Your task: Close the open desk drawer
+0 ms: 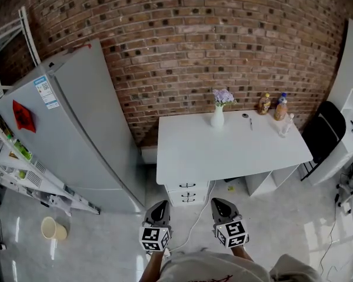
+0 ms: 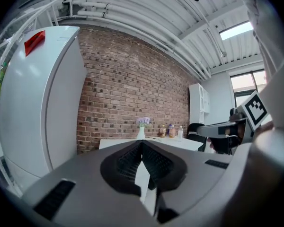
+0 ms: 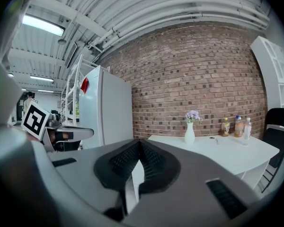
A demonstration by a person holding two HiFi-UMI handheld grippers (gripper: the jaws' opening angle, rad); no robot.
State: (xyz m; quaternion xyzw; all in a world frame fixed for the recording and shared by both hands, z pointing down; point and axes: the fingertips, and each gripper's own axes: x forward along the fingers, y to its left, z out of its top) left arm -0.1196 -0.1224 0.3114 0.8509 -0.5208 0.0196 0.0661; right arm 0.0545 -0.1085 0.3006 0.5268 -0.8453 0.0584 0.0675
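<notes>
Vase (image 1: 217, 118) holding purple flowers (image 1: 223, 96), on white desk (image 1: 212, 151), bottles (image 1: 280, 108) nearby

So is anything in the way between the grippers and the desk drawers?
Nothing visible blocks them. Only a thin white cable lies on the floor between the left gripper, the right gripper and the drawers.

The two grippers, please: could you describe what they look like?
The left gripper and right gripper are grey, tapering to dark jaws with ribbed black pads. Each carries a white cube with black square markers. The person wears a light top.
</notes>
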